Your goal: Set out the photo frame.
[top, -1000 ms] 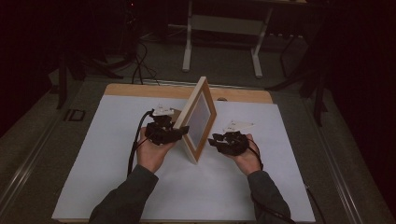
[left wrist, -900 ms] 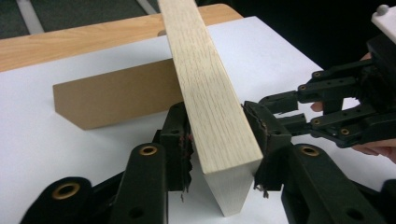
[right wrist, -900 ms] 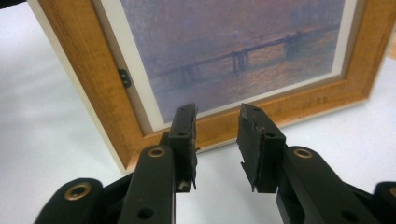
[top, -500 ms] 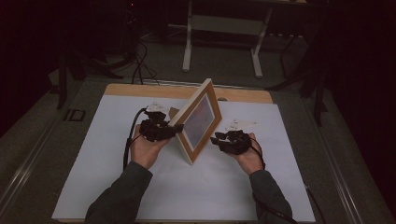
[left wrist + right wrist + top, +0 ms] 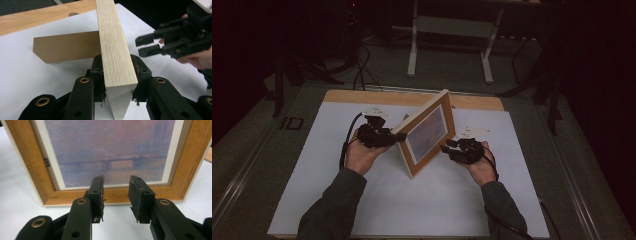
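- I am looking down at the white table top (image 5: pixel 362 200), the largest surface here, with a strip of bare wood along its far edge at 12 o'clock.
- The wooden picture frame (image 5: pixel 427 132) is standing on edge near the middle of the table, leaning with its top tipped toward 1 o'clock and its printed face turned toward my right hand. In the right gripper view I am seeing a hazy lilac river-and-bridge print (image 5: pixel 110 152) behind a pale mat.
- I am judging the frame as stiff and fairly light, but the front may be glazed, so it could be fragile and slick; the wooden rails are the safe place to grip, not the picture face.
- A brown cardboard easel back (image 5: pixel 65 48) is sticking out behind the frame in the left gripper view; it looks thin and bendable, so I would not load it.
- My left gripper (image 5: pixel 384 139) is clamping the pale side rail at 9 o'clock of the frame; in its own view both pads (image 5: pixel 98 72) are pressing the rail, having just been closing onto it.
- My right gripper (image 5: pixel 451 149) is hovering just beside the frame's lower rail at 4 o'clock, its jaws partly apart, just having been opening, with nothing between them.
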{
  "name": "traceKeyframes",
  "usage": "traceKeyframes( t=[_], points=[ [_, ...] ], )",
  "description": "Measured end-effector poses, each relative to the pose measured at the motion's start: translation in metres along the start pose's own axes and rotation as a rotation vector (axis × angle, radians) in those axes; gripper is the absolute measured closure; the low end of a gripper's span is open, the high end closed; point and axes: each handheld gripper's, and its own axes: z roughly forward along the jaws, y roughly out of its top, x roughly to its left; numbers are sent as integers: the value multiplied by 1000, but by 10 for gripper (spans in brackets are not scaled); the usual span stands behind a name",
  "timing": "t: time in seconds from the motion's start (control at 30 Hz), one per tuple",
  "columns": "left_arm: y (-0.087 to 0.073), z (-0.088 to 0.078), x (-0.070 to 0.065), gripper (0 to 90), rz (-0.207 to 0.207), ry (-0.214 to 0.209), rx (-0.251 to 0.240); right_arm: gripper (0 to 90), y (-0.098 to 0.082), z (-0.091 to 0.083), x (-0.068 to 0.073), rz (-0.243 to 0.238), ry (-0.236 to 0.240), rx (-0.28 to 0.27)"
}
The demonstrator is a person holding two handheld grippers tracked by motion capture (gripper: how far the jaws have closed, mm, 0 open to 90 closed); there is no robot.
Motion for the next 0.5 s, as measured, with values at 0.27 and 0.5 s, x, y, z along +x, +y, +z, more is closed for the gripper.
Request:
traceKeyframes(
  t=[0.27, 0.5],
  points=[
    [2, -4, 8, 709, 48, -82, 28, 636, -1, -6, -5, 16, -22, -23],
    [-5, -3, 2, 707, 41, -34, -38, 633, -2, -13, -12, 47, -52, -48]
  ],
)
